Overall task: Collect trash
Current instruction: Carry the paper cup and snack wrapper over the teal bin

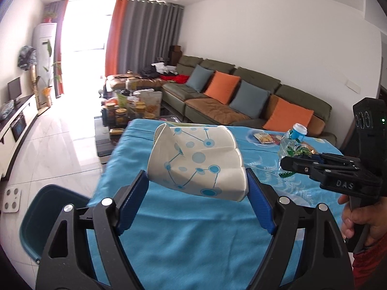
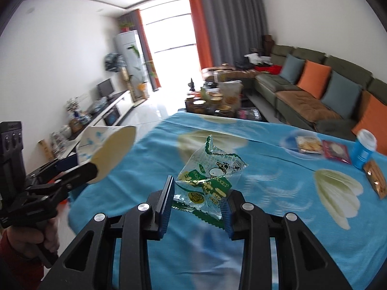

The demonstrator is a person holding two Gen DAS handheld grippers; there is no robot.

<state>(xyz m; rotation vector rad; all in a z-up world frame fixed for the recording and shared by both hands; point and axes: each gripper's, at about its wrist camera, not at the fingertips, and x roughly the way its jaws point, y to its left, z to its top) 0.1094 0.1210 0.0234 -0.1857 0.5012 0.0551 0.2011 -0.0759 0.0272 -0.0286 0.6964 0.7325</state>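
Centre frame: left gripper clamps a crushed white paper cup with blue dot-and-line print. Right gripper, its body lettered "DAS", pinches a clear green-printed snack wrapper above the blue floral tablecloth.

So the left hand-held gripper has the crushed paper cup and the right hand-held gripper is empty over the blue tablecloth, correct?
Not quite. The left hand-held gripper does hold the crushed paper cup over the blue tablecloth, but the right hand-held gripper is not empty: the right wrist view shows a clear and green snack wrapper between its fingers.
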